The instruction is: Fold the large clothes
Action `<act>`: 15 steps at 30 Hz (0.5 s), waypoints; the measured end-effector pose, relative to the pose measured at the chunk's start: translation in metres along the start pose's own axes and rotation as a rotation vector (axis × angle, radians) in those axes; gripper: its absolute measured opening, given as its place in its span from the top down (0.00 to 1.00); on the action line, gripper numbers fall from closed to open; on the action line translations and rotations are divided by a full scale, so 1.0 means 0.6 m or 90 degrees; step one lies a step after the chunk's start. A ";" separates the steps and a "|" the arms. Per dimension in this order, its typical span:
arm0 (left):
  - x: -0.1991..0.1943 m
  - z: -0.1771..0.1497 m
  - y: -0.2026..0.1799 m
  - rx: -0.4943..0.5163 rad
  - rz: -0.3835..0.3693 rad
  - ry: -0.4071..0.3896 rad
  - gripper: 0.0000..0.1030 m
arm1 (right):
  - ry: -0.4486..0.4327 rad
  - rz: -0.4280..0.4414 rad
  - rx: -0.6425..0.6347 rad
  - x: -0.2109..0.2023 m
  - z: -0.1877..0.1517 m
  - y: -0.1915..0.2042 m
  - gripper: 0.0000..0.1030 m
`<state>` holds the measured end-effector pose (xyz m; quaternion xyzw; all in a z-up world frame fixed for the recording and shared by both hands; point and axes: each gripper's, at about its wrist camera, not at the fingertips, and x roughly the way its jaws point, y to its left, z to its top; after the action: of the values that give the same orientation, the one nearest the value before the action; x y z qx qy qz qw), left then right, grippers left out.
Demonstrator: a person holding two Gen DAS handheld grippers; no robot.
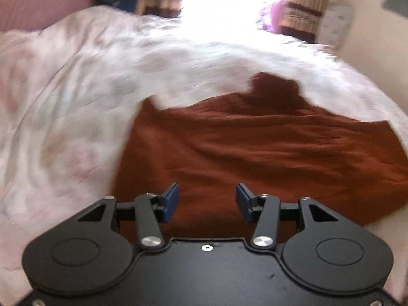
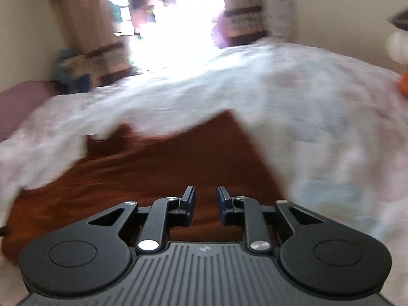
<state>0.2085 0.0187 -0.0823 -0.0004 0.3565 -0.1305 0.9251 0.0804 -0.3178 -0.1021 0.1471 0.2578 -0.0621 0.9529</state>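
Left wrist view: we saw the left tool (image 1: 207, 202) standing wide, empty, above the rust-brown garment (image 1: 255, 153).
Right tool (image 2: 206, 205): narrower gap, empty.
Garment: spread on the floral bedsheet (image 1: 76, 89).

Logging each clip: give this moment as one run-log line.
left gripper: open, empty | right gripper: open, empty | rust-brown garment: on floral bedsheet, unheld

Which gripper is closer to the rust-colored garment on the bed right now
Neither clearly. The left gripper and the right gripper each hover open just above the rust-brown garment, nothing between their fingers; the blur hides any difference.
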 end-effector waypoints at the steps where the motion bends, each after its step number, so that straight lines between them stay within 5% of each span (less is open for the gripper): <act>1: 0.002 0.001 -0.019 0.004 -0.022 -0.001 0.51 | 0.004 0.027 -0.018 0.002 -0.002 0.029 0.75; 7: 0.057 -0.017 -0.107 0.024 -0.071 0.053 0.51 | 0.060 0.106 -0.077 0.046 -0.031 0.142 0.75; 15: 0.133 -0.050 -0.097 -0.032 -0.073 0.117 0.48 | 0.136 0.045 -0.087 0.115 -0.068 0.158 0.82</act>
<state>0.2317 -0.0540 -0.1517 -0.0320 0.4422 -0.1739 0.8793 0.1387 -0.2180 -0.1476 0.0966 0.3562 0.0056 0.9294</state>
